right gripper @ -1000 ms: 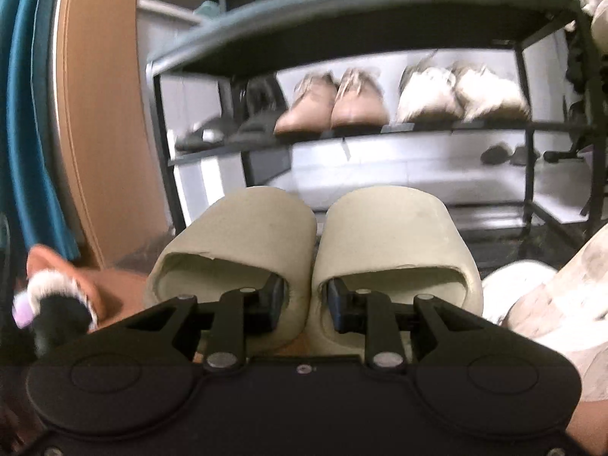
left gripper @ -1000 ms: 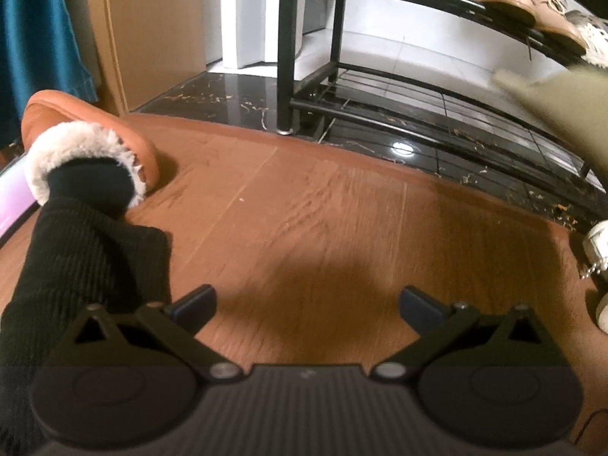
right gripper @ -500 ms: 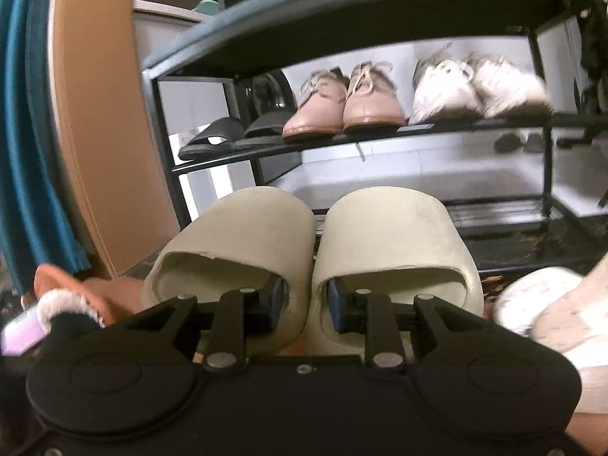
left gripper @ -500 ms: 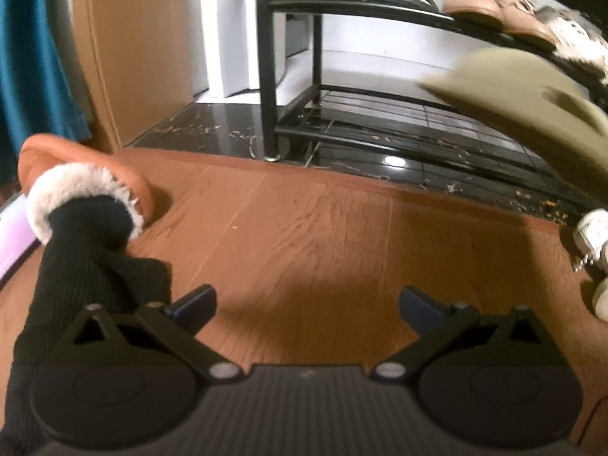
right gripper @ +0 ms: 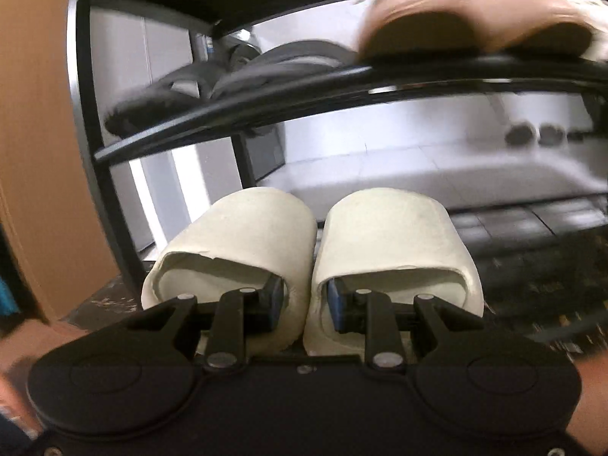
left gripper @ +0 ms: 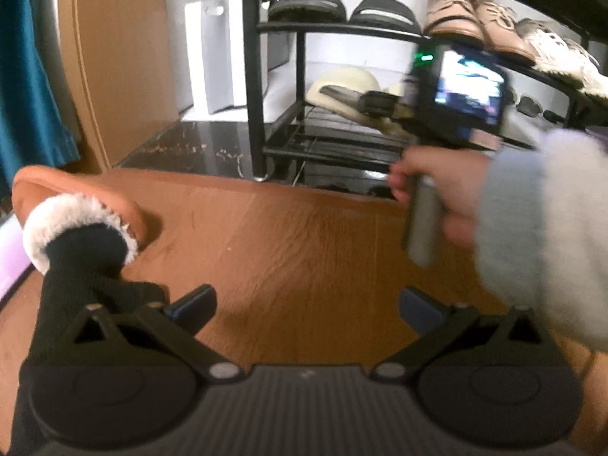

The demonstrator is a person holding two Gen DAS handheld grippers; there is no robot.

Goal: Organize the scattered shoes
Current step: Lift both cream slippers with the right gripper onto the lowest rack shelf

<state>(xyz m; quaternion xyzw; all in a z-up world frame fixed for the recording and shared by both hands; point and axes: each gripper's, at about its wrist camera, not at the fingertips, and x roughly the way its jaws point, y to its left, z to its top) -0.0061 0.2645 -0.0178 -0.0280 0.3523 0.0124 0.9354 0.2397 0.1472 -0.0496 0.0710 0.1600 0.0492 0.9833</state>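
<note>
Right tool [right gripper: 306,302] pinches the cream slippers [right gripper: 391,239] by their inner walls, probably just inside the shoe rack [left gripper: 254,76] lower tier. Left tool [left gripper: 307,304] gapes empty. Lower level, soles flat, then release.

- Cream slippers [right gripper: 311,243] — a matte, closed-toe pair, side by side and touching, toes pointing into the shoe rack [right gripper: 235,114] near its left post, at the lower shelf.
- Orange fur-lined slipper [left gripper: 76,197] — on the wooden floor [left gripper: 304,250], left side.
</note>
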